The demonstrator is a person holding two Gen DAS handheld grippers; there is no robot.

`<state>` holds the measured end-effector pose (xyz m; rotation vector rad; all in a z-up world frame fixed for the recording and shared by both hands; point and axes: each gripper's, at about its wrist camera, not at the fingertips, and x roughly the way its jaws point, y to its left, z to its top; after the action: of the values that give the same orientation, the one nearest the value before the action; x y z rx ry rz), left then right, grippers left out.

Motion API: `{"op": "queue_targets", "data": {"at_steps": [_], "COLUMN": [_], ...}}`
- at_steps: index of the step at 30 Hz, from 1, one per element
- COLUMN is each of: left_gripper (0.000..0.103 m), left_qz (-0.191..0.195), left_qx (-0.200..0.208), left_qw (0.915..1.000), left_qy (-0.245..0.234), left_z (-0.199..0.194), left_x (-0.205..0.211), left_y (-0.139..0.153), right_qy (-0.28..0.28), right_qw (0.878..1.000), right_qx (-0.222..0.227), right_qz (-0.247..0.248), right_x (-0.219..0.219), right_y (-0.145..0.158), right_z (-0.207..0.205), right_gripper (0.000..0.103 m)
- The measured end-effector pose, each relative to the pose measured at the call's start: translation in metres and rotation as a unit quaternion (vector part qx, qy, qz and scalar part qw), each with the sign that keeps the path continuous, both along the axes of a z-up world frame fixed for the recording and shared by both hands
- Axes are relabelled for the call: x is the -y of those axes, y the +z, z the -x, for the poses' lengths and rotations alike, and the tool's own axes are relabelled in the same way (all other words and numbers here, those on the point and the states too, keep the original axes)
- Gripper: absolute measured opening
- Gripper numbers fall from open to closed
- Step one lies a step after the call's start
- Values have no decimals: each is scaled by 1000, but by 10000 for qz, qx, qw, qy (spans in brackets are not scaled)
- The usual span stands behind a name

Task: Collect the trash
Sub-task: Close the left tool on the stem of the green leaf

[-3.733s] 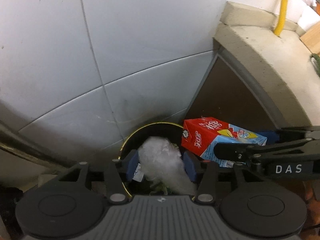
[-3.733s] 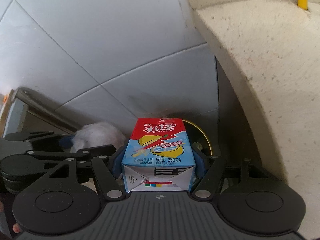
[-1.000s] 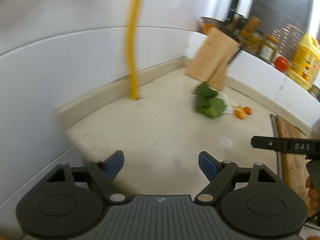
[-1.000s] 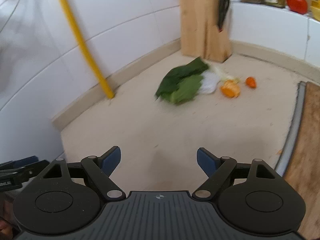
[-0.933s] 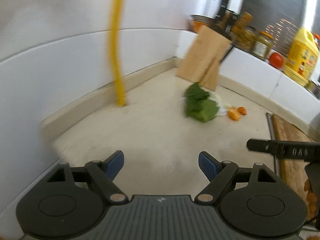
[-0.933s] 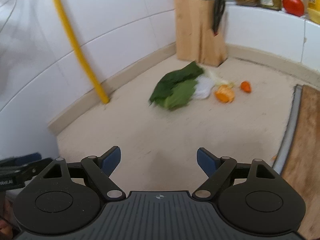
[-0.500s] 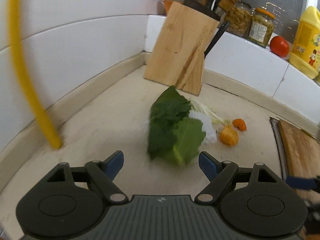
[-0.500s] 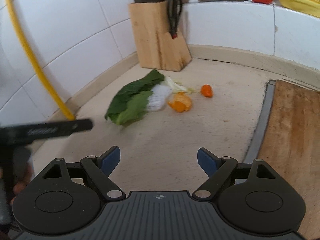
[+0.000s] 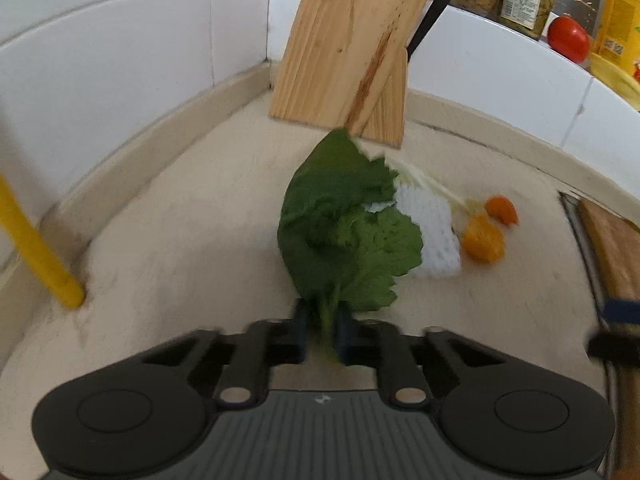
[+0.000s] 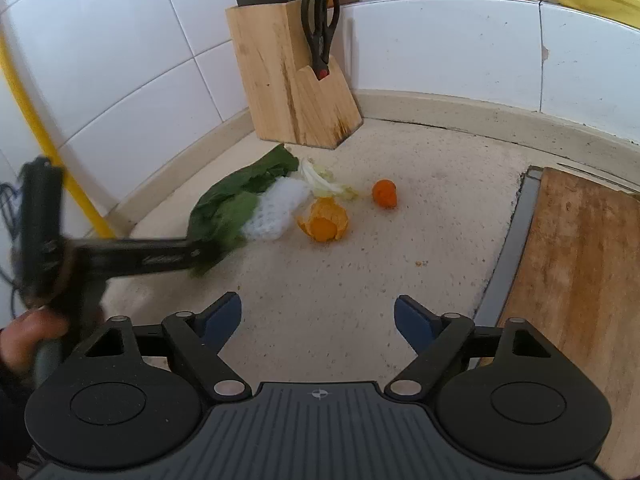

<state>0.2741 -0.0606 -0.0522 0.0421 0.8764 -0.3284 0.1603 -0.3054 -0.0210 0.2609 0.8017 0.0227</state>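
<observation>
Stalk of the green leaf (image 9: 344, 236) sits pinched between the pads of the left gripper (image 9: 322, 330), whose jaws have come together on it with almost no gap; the blade of the leaf fans out ahead toward the back corner of the countertop (image 9: 180, 240). In the right wrist view the same leaf (image 10: 228, 210) lies flat on the stone, the left gripper (image 10: 208, 252) reaching in from the left edge.

Judged from this, the step in hand is lifting that leaf away. A thin stalk is a slippery, tearable hold, so the lift is best taken slowly and straight up, letting the limp blade peel off the counter without dragging. The leaf overlaps the white foam net (image 9: 426, 232), so a sideways pull would likely sweep the net along or scatter it; rising first, then carrying off, should avoid that.

Further right lie the pale vegetable scraps (image 10: 324, 184), just behind the net and near the knife block (image 10: 292, 80) at the back corner, then the orange peel (image 10: 324, 224) touching or just beside the net, and a smaller orange piece (image 10: 385, 193) a little apart.

The right gripper (image 10: 318, 316) hangs above bare counter with its jaws spread wide, just starting to narrow, nothing between them. The peel looks the natural next pick for it. The wooden cutting board (image 10: 580, 264) along the right edge carries no scraps I can see.
</observation>
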Motion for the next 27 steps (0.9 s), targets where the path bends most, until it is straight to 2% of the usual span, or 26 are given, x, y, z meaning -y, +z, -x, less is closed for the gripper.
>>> {"op": "queue_targets", "data": {"at_steps": [5, 7, 8, 10, 12, 14, 16, 17, 18, 20, 21, 22, 24, 27], "left_gripper": [3, 6, 12, 51, 62, 62, 59, 54, 40, 35, 29, 17, 5, 3], "left_qz": [145, 230, 231, 268, 353, 221, -8, -111, -209, -293, -285, -285, -180, 28], "left_qx": [-20, 1, 123, 334, 545, 533, 438, 393, 316, 362, 368, 368, 327, 256], "left_qw": [9999, 9997, 9996, 9990, 9977, 9983, 9990, 9992, 9993, 9989, 9989, 9989, 9993, 9997], "left_qy": [13, -102, -58, 94, 176, 82, -4, -6, 10, 61, 81, 111, 49, -33], "left_z": [36, 38, 37, 28, 15, -3, -16, -21, -23, -25, -24, -23, -16, 2], "left_x": [-37, -42, -42, -36, -27, -10, 2, 6, 9, 12, 11, 9, 3, -14], "left_y": [16, 23, 27, 30, 30, 22, 10, 6, 2, -3, -3, -2, 2, 10], "right_qy": [71, 84, 98, 140, 168, 171, 227, 240, 278, 310, 301, 282, 232, 241], "right_qw": [9999, 9999, 9999, 9998, 9998, 9997, 9995, 9996, 9995, 9995, 9995, 9996, 9997, 9997], "right_qx": [25, 19, 5, -32, -85, -98, -87, -56, -33, 9, 12, 19, 23, 4], "right_qz": [-80, -96, -104, -100, -95, -147, -186, -170, -146, -114, -100, -98, -113, -103], "right_x": [0, -2, -2, -4, -7, -9, -11, -12, -12, -11, -11, -10, -8, -9], "right_y": [-1, -1, -1, -3, -4, -4, -2, 0, 1, 3, 3, 3, 3, 2], "right_z": [1, 4, 4, 2, -1, -5, -6, -5, -5, -5, -5, -6, -5, -4], "right_gripper": [74, 74, 74, 75, 78, 79, 81, 82, 82, 82, 82, 82, 81, 78]}}
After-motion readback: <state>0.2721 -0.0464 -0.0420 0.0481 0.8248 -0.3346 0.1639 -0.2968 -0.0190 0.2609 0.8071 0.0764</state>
